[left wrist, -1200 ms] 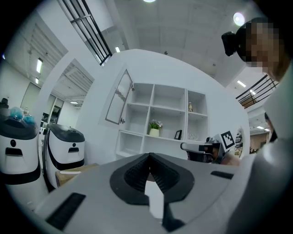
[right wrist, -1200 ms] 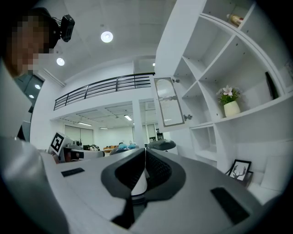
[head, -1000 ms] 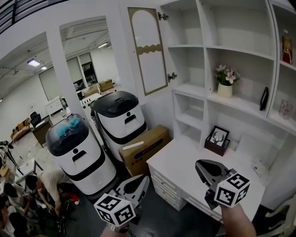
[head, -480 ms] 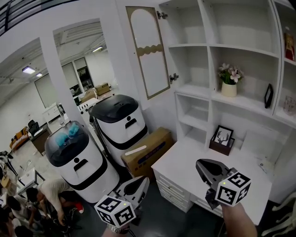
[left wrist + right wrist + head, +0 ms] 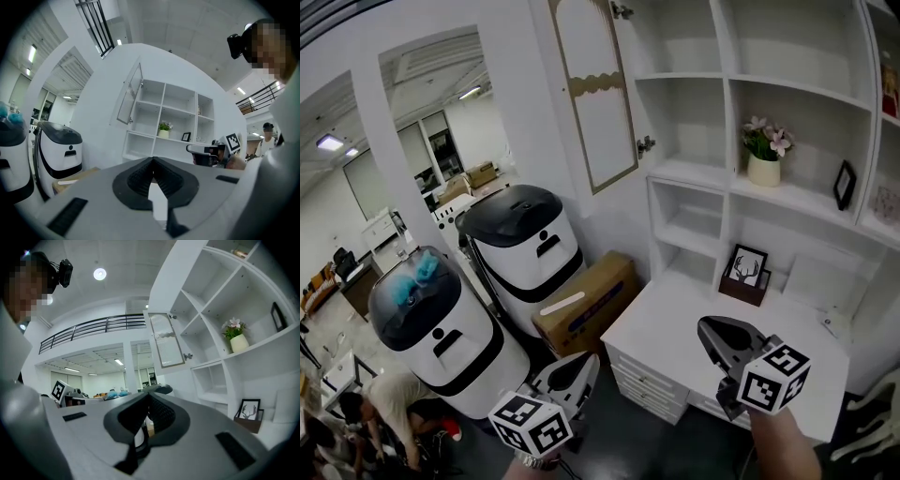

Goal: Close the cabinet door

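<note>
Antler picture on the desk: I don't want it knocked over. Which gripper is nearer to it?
Right. The right gripper is over the desk, in front of the antler picture; the left gripper is off the desk's left edge, farther away.

Two white bins (image 5: pixel 523 251) (image 5: pixel 441 342), one cardboard box (image 5: pixel 586 305)

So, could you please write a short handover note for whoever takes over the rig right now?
Left gripper: shut, empty.
Right gripper: shut, empty.
Both are held low by the desk.
Cabinet door: open, swung out at the upper left of the shelf unit, well above both grippers.
Done: nothing yet; the door is untouched.
Left: reach up and push the door shut.
</note>
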Available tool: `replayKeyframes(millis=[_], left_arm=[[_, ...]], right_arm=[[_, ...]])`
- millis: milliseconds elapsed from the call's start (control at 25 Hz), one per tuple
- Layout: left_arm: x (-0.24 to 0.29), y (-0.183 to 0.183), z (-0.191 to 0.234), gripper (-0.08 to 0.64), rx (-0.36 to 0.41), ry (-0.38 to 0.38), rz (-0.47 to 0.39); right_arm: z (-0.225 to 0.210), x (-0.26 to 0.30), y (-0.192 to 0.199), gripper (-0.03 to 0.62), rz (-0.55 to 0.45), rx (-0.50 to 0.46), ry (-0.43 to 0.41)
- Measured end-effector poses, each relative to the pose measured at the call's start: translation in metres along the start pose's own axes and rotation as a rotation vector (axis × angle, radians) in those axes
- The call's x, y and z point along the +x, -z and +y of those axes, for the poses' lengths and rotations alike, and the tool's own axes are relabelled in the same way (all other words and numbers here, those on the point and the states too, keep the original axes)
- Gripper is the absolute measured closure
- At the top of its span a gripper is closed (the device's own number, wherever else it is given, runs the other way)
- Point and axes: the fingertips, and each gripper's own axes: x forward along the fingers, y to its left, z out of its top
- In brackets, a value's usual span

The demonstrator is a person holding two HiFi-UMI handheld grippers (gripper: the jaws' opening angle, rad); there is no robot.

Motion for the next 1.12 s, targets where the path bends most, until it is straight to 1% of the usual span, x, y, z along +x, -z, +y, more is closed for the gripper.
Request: replayKeyframes(millis=[320,720,880,1120], left_arm=[[0.001,-0.009,0.039,0.554,-0.03,0.045,-0.025],[-0.004,-0.015,0.07,0.554,-0.046,0.057,-0.044],[0.005,-0.004,0.077,0.554,-0.071,0.052,-0.028],[0.035,0.001,0.077,0.554,-0.079,0.021,-0.008]], right_arm=[[0.011,0.031,0.0,0.588,0.017,-0.021,0.047],[0.025,0.056,0.009,0.588,0.046,-0.028,0.065],[0.016,0.06,0.015,0.588,0.061,-0.021,0.069],[-0.018,0.069,0.014,0.588,0.074,-0.003,0.047]])
